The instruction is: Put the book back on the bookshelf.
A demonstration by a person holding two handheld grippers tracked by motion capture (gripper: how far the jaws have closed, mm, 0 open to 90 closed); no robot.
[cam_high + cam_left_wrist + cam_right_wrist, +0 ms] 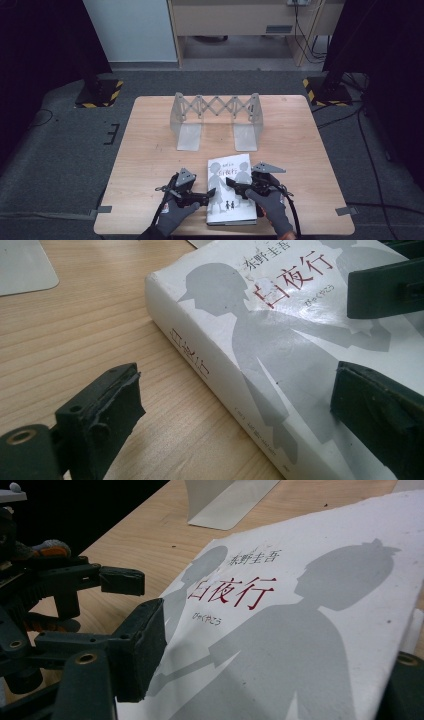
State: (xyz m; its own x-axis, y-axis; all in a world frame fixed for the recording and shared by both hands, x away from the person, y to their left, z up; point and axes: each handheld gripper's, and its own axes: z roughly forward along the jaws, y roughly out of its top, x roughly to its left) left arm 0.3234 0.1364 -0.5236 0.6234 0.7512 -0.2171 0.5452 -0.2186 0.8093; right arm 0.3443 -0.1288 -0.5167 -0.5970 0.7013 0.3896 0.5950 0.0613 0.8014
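Gloved left hand (pixel 172 216) enters from the bottom edge of the high view, carrying the left gripper (pixel 209 196), which we log at the left edge of the book (pixel 231 190). In the left gripper view its jaws stand apart: one sits over bare wood of the table (pixel 75 340) on the spine side, the other over the cover, so the spine edge lies between them and neither jaw visibly touches the book. We record this gripper as open. The book is a thick white volume with grey silhouette figures and red title characters, lying flat, cover up, near the front edge of the table and somewhat right of centre. Behind it, well apart toward the far side, stands a grey expanding book rack (pixel 216 120) with scissor bars and two flat base plates. Further right, the right gripper (pixel 231 184) reaches in over the cover, held by the gloved right hand (pixel 272 207). In the right gripper view one jaw hangs over the cover's left part and the other shows at the lower right corner by the book's edge; the jaws are wide apart, nothing clamped. The two grippers point toward each other, tips close together over the cover.
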